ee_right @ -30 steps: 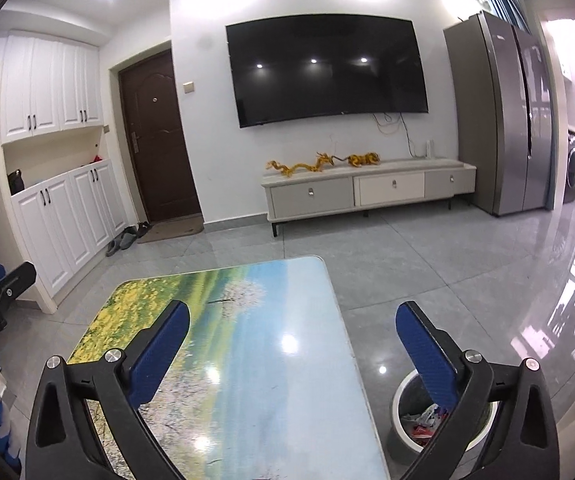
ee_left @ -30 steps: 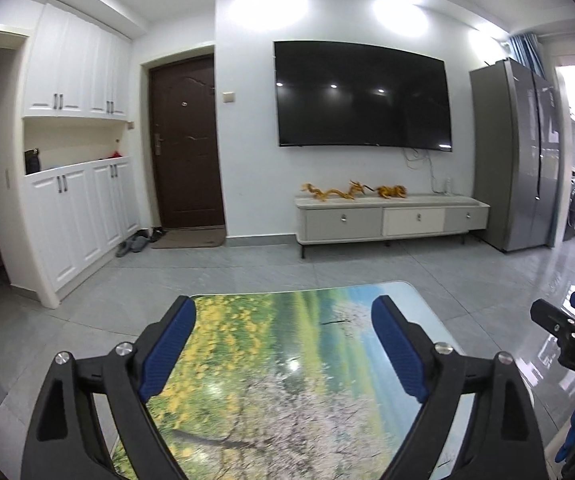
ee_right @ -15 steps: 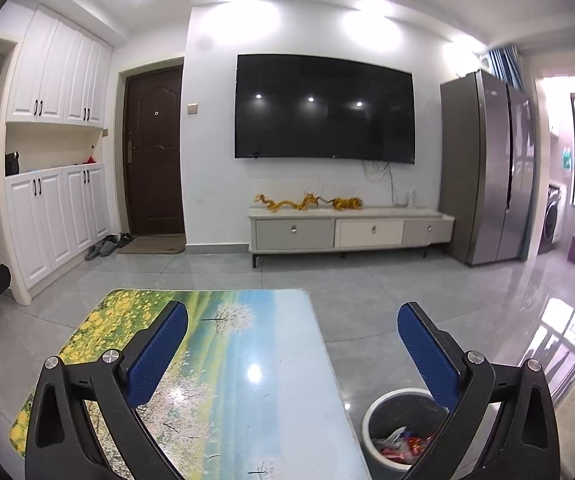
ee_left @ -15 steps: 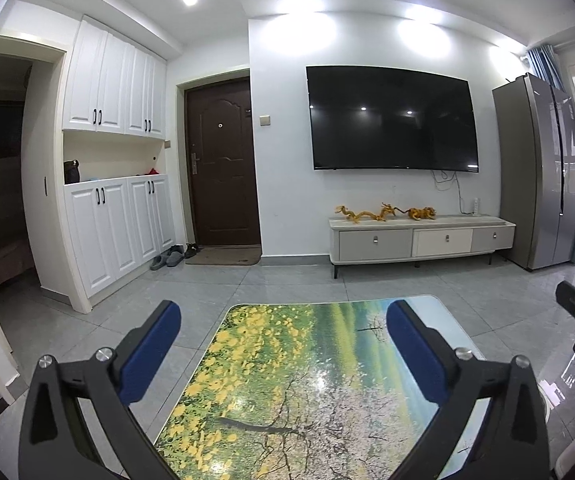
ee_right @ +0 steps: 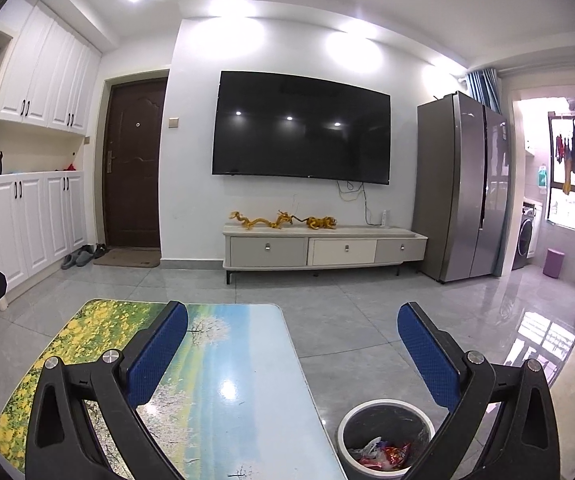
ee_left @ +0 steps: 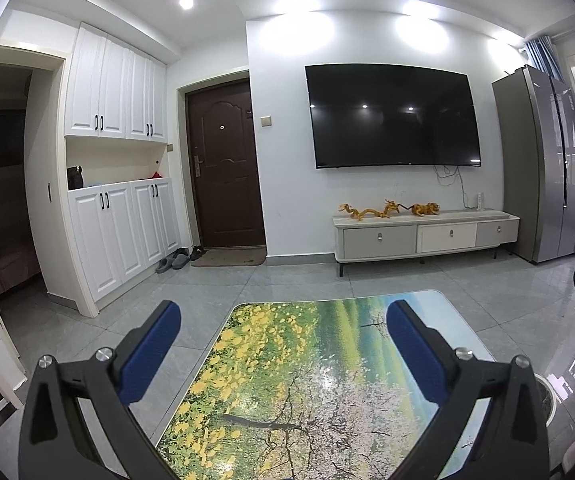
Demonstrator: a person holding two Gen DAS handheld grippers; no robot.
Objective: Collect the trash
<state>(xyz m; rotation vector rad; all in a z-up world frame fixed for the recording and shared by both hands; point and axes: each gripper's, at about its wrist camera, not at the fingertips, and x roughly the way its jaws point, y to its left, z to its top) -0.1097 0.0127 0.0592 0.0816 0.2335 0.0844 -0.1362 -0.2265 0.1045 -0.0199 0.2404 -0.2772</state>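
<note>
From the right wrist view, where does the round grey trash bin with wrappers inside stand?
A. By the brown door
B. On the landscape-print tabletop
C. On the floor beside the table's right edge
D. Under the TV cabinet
C: the round grey trash bin stands on the grey tile floor, just right of the landscape-print tabletop.

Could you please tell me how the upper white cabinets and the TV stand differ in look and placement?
The upper white cabinets hang high by the door with tall panelled doors; the TV stand sits low on dark legs with three wide drawers. The cabinets are all white; the stand mixes grey and white fronts. Both are pale with small handles.
</note>
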